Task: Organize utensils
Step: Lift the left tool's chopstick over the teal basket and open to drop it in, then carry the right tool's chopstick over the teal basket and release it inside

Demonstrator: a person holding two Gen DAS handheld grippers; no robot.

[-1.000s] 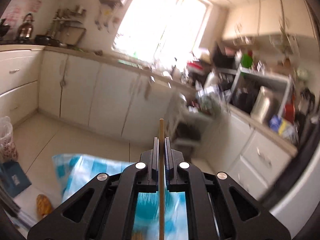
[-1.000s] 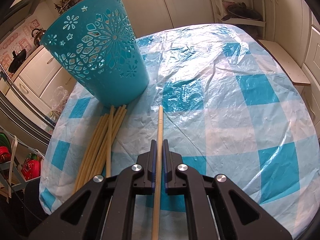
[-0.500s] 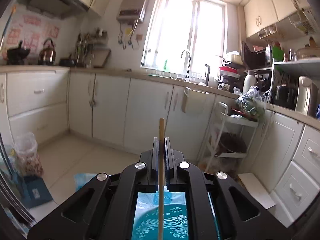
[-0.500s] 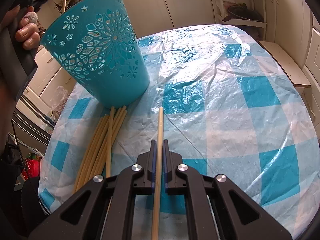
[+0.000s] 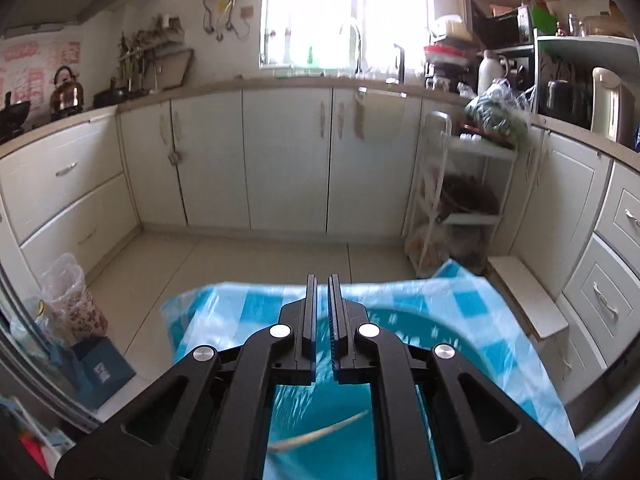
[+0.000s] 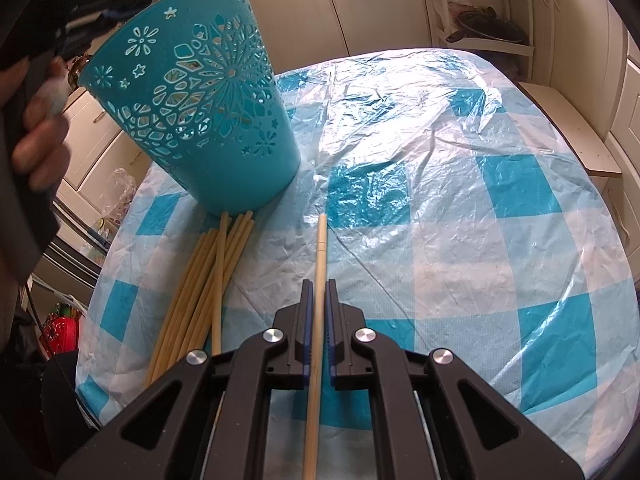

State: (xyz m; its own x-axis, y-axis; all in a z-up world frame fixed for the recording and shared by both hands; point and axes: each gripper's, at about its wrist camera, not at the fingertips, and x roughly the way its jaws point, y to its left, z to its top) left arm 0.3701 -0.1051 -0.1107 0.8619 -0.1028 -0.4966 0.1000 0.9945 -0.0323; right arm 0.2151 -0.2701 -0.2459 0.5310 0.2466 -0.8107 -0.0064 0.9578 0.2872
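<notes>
My left gripper (image 5: 322, 280) hangs over the teal cut-out basket (image 5: 452, 344). Its jaws stand almost together with nothing between them, and a pale chopstick (image 5: 320, 434) lies blurred inside the basket below. In the right wrist view the basket (image 6: 208, 120) stands on the blue-checked tablecloth (image 6: 440, 200). A hand (image 6: 40, 140) holds the left tool at its rim. My right gripper (image 6: 319, 284) sits low over the cloth with one chopstick (image 6: 321, 240) between its jaws, which are opening slightly. Several more chopsticks (image 6: 208, 280) lie bundled at the basket's foot.
White kitchen cabinets ring the room. A white wire rack (image 5: 460, 200) stands past the table's far edge, and a low bench (image 6: 572, 128) sits by its right side. A plastic bag (image 5: 68, 300) rests on the floor at the left.
The left gripper sank toward the basket. The chopstick it held has left its jaws and now lies in the basket. The right gripper and its chopstick stayed put.
</notes>
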